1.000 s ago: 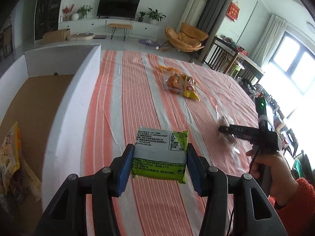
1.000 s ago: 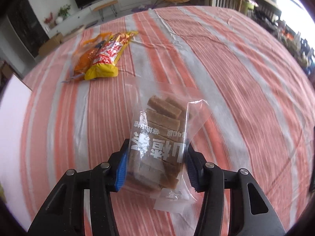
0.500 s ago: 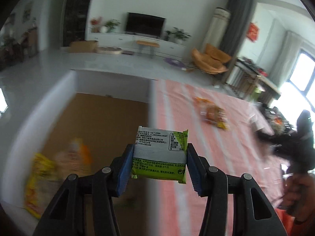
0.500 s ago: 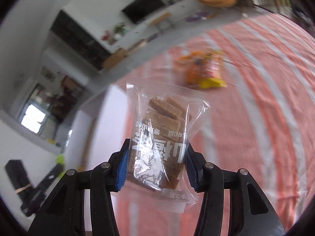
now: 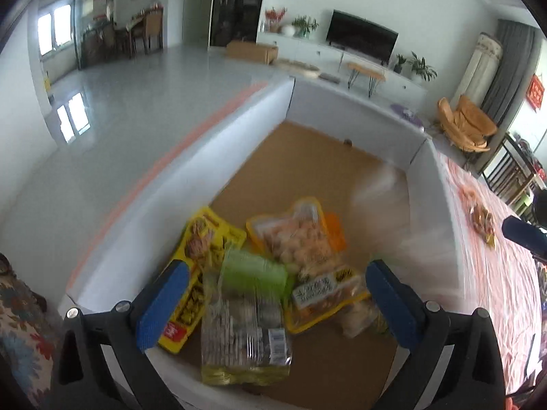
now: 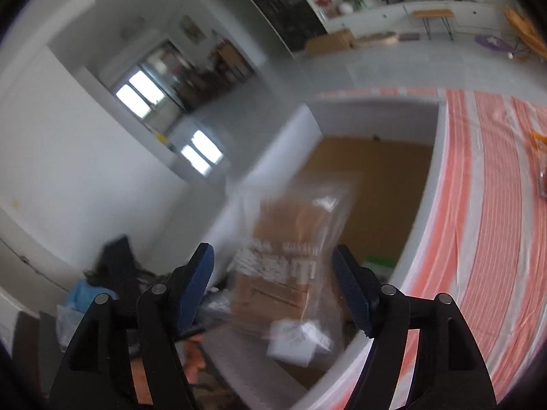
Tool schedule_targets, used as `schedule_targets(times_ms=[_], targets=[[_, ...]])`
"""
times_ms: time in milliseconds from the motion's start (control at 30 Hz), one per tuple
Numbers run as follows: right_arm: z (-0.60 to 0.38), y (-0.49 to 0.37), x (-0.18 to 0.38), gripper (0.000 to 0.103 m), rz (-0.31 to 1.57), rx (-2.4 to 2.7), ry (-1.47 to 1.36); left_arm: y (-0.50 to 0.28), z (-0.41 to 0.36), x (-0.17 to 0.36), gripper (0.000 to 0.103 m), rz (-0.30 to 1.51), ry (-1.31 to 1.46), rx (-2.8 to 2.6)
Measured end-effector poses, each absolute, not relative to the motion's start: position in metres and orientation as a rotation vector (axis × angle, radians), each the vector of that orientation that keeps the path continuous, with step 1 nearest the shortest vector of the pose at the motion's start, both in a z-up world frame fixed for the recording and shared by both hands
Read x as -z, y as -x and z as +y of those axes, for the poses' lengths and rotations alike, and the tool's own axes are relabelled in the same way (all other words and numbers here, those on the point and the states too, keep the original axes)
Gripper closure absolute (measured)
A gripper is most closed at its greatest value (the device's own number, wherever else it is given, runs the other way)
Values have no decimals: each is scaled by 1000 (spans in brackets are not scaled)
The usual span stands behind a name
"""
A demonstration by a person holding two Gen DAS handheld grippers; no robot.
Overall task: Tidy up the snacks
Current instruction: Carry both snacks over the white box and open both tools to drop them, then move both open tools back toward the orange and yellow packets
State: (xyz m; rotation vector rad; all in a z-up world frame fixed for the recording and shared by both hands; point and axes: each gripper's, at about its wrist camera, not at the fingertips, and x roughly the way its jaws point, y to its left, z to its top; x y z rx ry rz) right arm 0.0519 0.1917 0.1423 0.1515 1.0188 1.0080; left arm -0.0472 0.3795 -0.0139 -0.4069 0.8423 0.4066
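Note:
My left gripper [image 5: 273,294] is open above the white box [image 5: 191,177] with a brown floor. The green snack packet [image 5: 253,275] is blurred below it, free of the pads, over several snack bags [image 5: 297,239] lying in the box. My right gripper [image 6: 273,287] is open too. The clear bag of brown biscuits [image 6: 290,256] is blurred between its spread fingers, not touched by them, over the box's near edge [image 6: 420,239]. Two orange snack bags [image 5: 480,220] lie far off on the striped cloth.
The box stands at the left end of the table with the orange-striped cloth [image 6: 485,205]. Beyond it is open floor, a TV unit [image 5: 359,44] and chairs. The other hand-held gripper [image 5: 523,235] shows at the right edge of the left wrist view.
Both grippers swung left over the box and opened. The green packet and the biscuit bag have left the pads and are dropping, both motion-blurred.

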Motion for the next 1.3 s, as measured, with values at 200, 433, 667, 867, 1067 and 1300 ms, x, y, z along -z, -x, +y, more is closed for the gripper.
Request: schedule_targets(times_ms=[200,433,667,867,1067,1300], targets=[[121,-67,-114,28,929,-809,-92,35,353,3,1,774,394,-378],[-31,-96,-16,28,877,-235,156,7,268,-48,1,649,339,-156],[-148,-93,14,28,815,105,88,-48,126,-31,0,807,300,210],[-179,-91,14,28,823,158,-14,-104,26,49,1,979,165,302],[-189,-97,20,28,866,158,-31,-135,-4,101,1,967,50,242],[-196,-84,25,28,901,165,-36,-138,-17,114,1,934,-58,237]])
